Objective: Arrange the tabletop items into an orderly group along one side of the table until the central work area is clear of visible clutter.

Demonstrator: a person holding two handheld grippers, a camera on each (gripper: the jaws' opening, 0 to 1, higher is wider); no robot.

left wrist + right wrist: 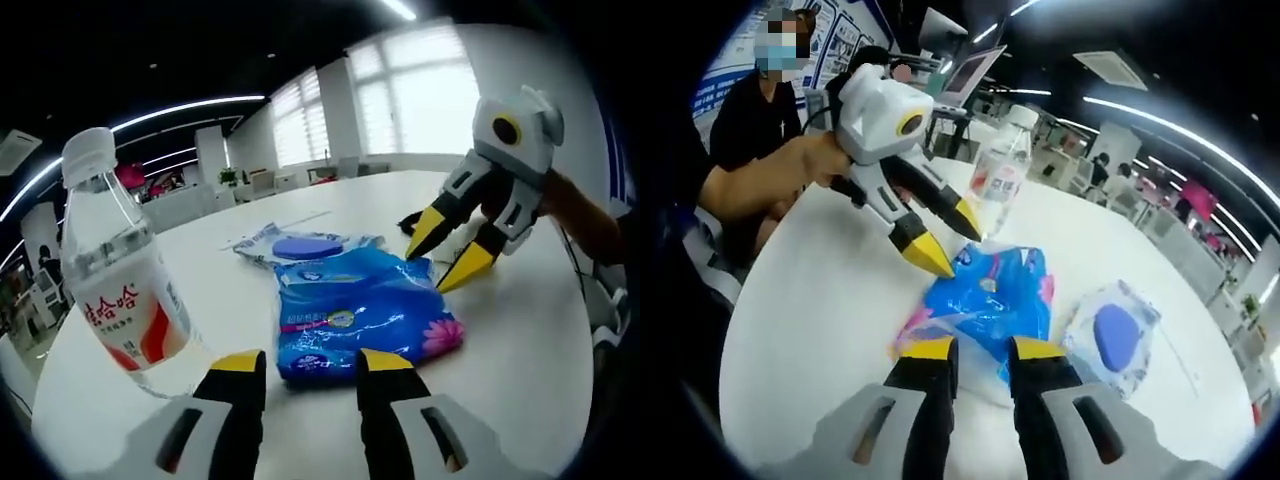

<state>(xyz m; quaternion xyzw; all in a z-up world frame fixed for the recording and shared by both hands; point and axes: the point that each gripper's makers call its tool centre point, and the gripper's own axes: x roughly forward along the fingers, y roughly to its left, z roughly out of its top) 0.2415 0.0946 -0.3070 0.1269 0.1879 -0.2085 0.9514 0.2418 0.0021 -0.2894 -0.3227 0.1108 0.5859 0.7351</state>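
Observation:
A blue plastic packet (pixel 355 310) (pixel 990 295) lies flat on the white table (pixel 520 340). My left gripper (pixel 312 362) (pixel 953 243) is open, its yellow tips at one end of the packet. From the opposite end my right gripper (pixel 982 350) (pixel 446 252) also stands open, and the packet's edge reaches in between its jaws. A water bottle (pixel 115 280) (pixel 998 185) with a white cap and red-and-white label stands upright just left of my left gripper. A clear wipes pack (pixel 305 245) (pixel 1118 335) with a blue oval lid lies beside the packet.
The table's curved edge (pixel 750 330) runs close to both grippers. A person (pixel 750 120) sits at the table's edge behind my left gripper. Bare tabletop (pixel 380 200) stretches beyond the wipes pack. Desks and chairs fill the office behind.

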